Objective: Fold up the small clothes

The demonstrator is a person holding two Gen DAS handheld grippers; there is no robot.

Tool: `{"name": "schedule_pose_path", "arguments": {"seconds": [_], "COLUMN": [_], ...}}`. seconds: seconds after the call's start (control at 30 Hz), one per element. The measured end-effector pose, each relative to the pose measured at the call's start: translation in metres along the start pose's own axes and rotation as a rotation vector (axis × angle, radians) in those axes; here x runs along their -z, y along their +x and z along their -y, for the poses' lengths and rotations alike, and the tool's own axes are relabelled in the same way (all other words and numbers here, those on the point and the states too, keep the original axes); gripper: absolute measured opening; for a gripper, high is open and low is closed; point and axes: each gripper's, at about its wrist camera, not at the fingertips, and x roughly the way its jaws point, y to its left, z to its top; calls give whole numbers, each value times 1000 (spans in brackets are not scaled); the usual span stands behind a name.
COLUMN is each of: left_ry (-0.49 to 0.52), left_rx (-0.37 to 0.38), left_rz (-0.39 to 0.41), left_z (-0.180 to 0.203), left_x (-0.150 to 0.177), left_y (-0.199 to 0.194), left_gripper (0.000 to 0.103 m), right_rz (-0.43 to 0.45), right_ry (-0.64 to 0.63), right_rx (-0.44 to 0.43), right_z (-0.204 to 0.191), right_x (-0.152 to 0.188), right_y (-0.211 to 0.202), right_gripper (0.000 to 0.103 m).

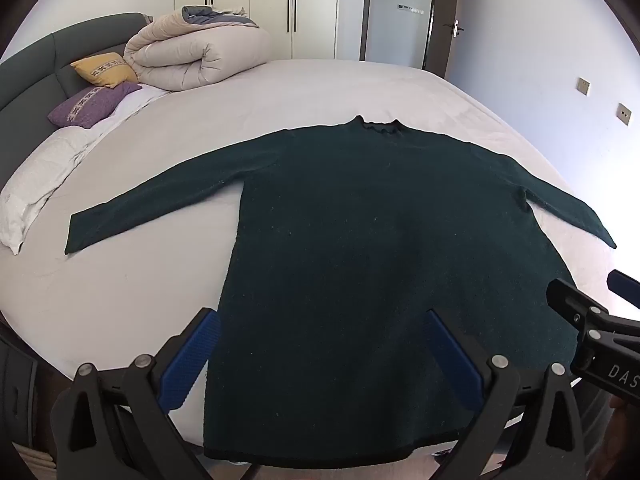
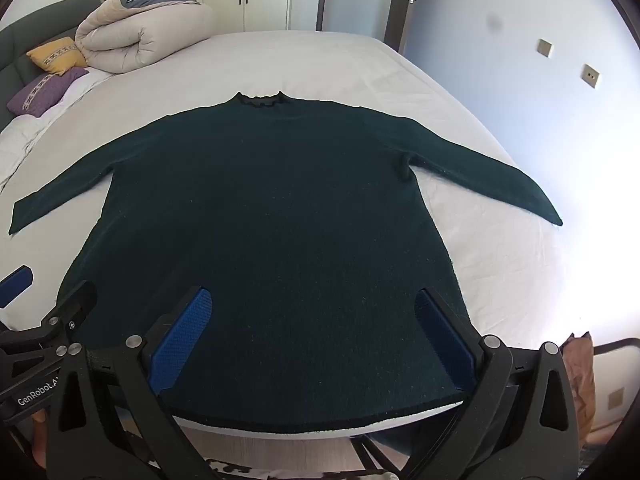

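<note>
A dark green long-sleeved sweater (image 1: 360, 220) (image 2: 272, 208) lies flat on the white bed, collar at the far end, both sleeves spread out to the sides, hem at the near bed edge. My left gripper (image 1: 324, 356) hovers open above the hem's left part, its blue pads (image 1: 188, 364) wide apart with nothing between them. Over the hem's right part my right gripper (image 2: 312, 340) is also open and holds nothing. Each gripper shows at the edge of the other's view: the right gripper (image 1: 596, 320), the left gripper (image 2: 36, 312).
The bed (image 1: 320, 92) has a rolled beige duvet (image 1: 196, 52), a yellow cushion (image 1: 106, 68) and a purple cushion (image 1: 90, 106) near the dark headboard at the far left. Wardrobe doors and a door stand behind; a wall with switches runs along the right.
</note>
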Motion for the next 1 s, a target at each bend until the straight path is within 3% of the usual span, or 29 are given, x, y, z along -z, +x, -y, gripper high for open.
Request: {"name": "schedule_pose_path", "arguments": {"seconds": [1.0], "left_ry": [5], "left_rx": [2], "left_rz": [-1], "left_z": [3], "left_x": [3], "left_y": [3], "left_gripper": [103], "right_rz": [-10], "right_ry": [-5], "right_rx": [-1], "right_z": [-3], "right_x": [6], "right_y": [3], "right_gripper": [103]}}
